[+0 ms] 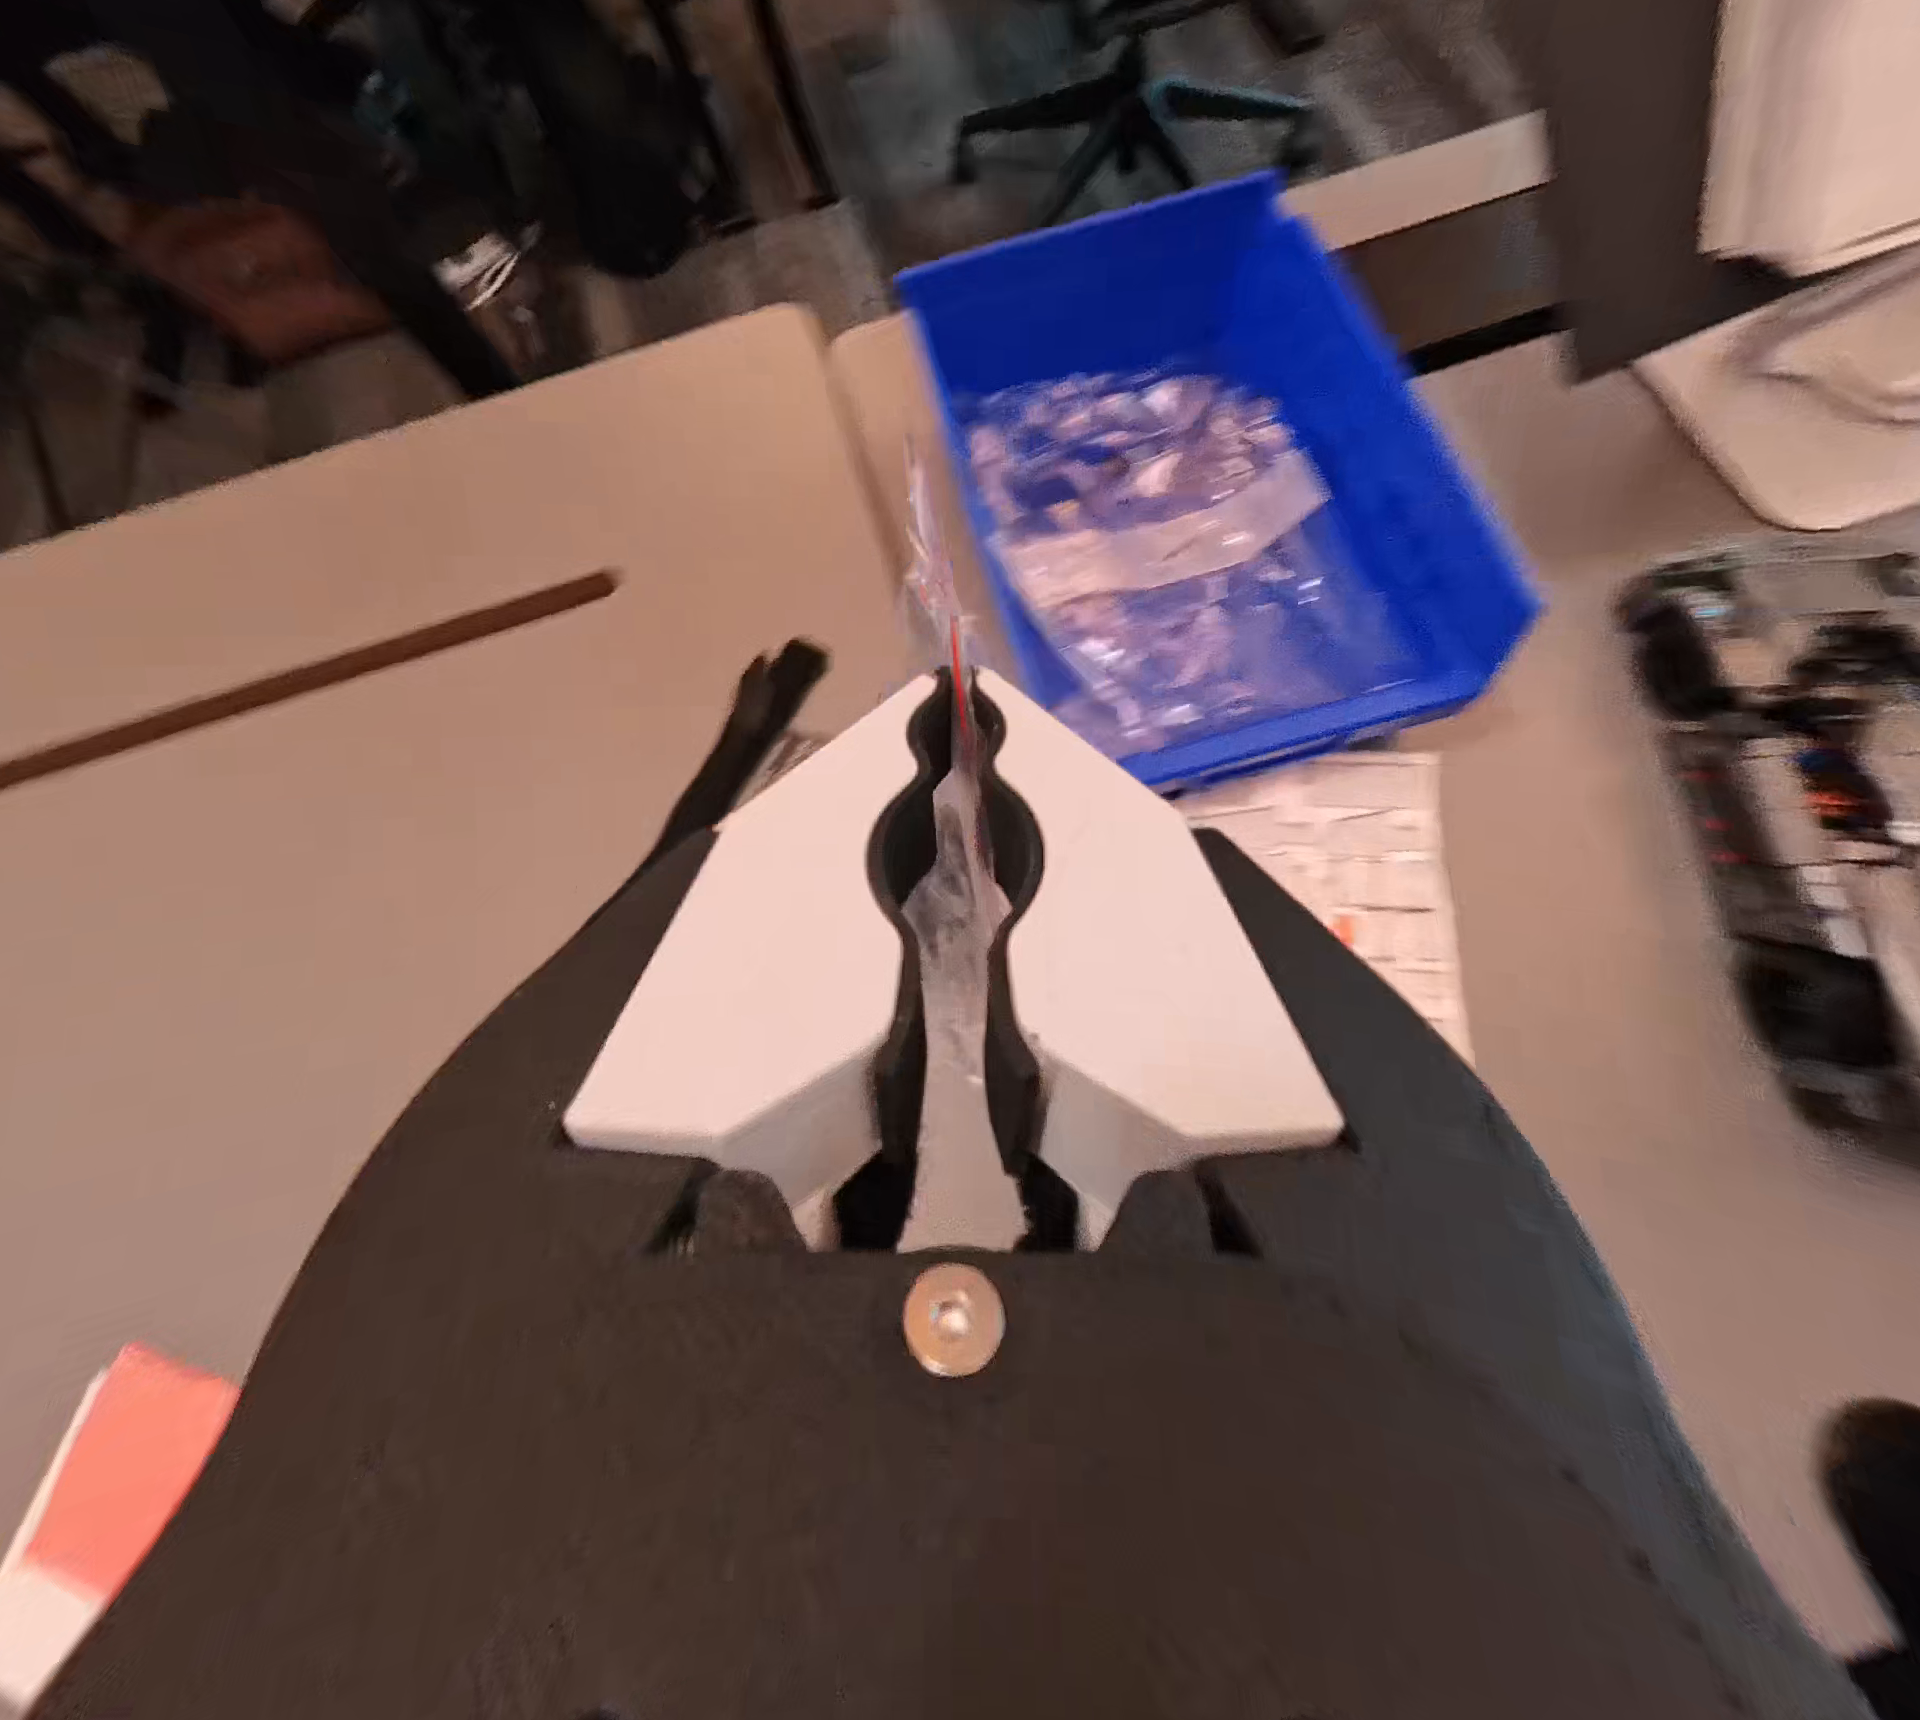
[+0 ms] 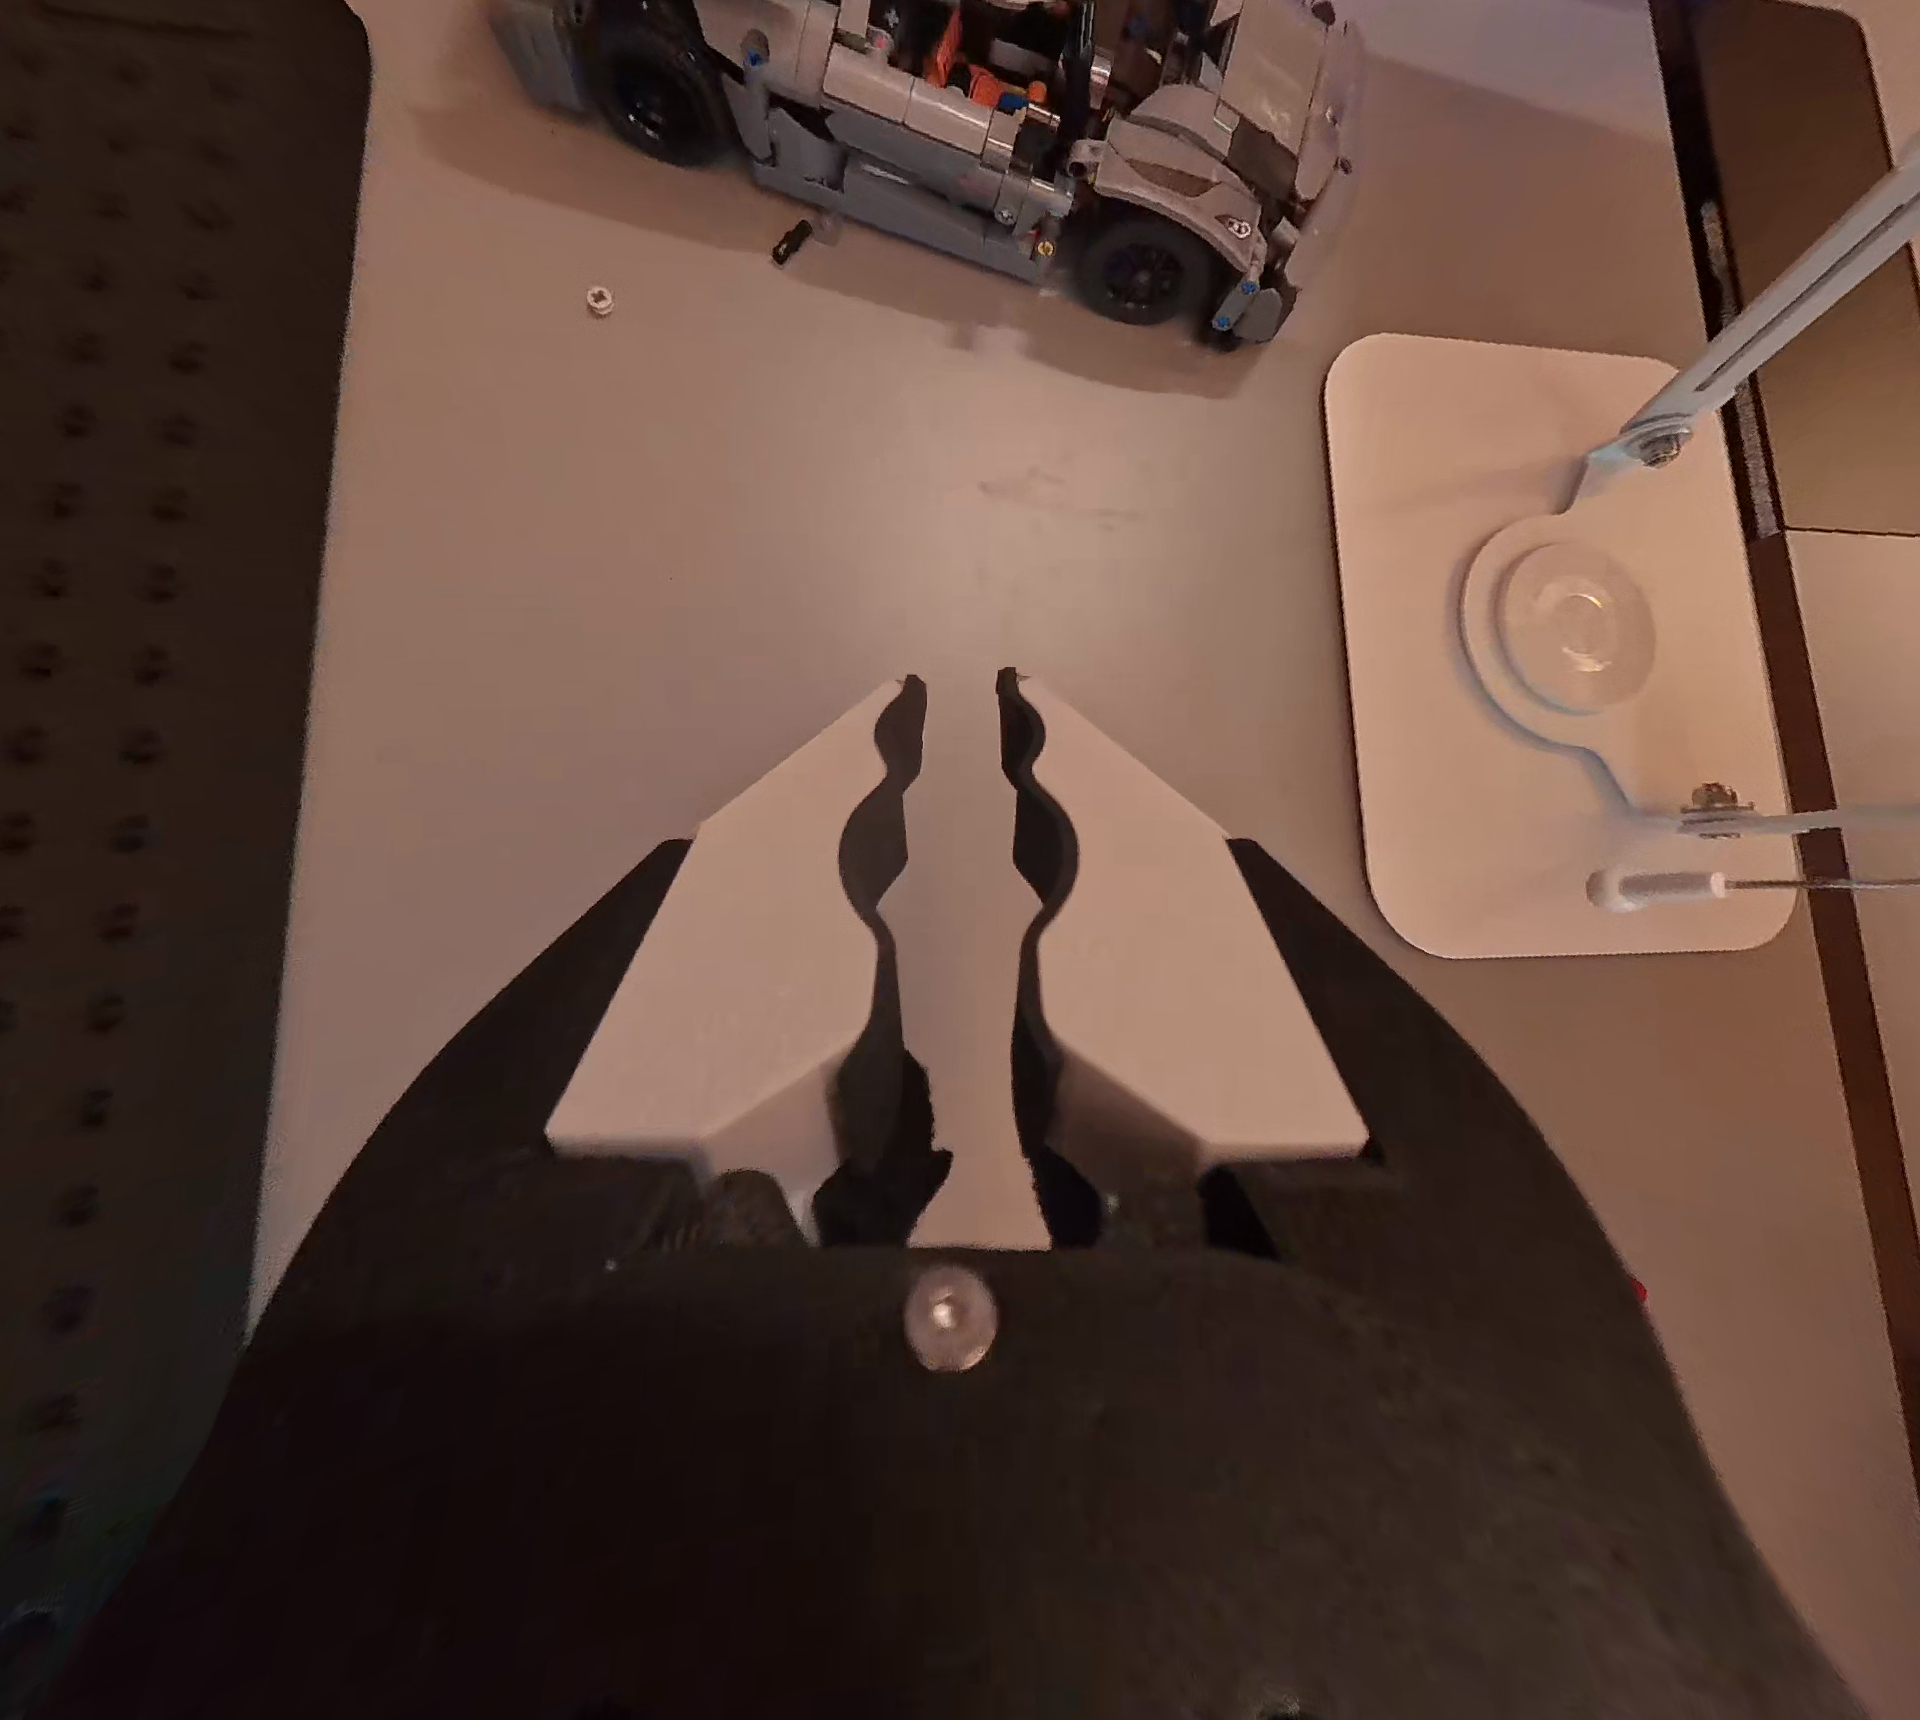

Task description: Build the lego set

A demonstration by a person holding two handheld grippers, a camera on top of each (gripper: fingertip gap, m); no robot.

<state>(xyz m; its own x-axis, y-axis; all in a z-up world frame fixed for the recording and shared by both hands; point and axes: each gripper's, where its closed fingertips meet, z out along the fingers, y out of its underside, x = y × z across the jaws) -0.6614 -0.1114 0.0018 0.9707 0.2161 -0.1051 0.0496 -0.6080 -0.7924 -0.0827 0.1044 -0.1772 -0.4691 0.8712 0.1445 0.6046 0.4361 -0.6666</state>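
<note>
My left gripper (image 1: 956, 683) is shut on a clear plastic bag (image 1: 932, 569) that sticks up between the fingers, held above the table just in front of a blue bin (image 1: 1444, 465) holding more clear bags of parts (image 1: 1143, 569). The left wrist view is blurred by motion. My right gripper (image 2: 958, 681) is open and empty, hovering over bare table. The part-built grey lego car (image 2: 935, 60) stands beyond it, and shows blurred at the right of the left wrist view (image 1: 1797, 839). A small white piece (image 2: 600, 300) and a small black piece (image 2: 792, 242) lie loose beside the car.
A printed instruction sheet (image 1: 1340, 849) lies in front of the bin. A dark studded mat (image 2: 156, 527) covers the table's left side. A white stand base (image 2: 1538, 631) with metal rods sits at right. A red and white booklet (image 1: 104, 1504) lies at lower left. Office chairs stand beyond the table. The gap from one gripper's tips to the other's is roughly 65 centimeters. Measured from the fingertips, the small white piece (image 2: 600, 300) is 20 centimeters or so from the right gripper and 55 centimeters from the left.
</note>
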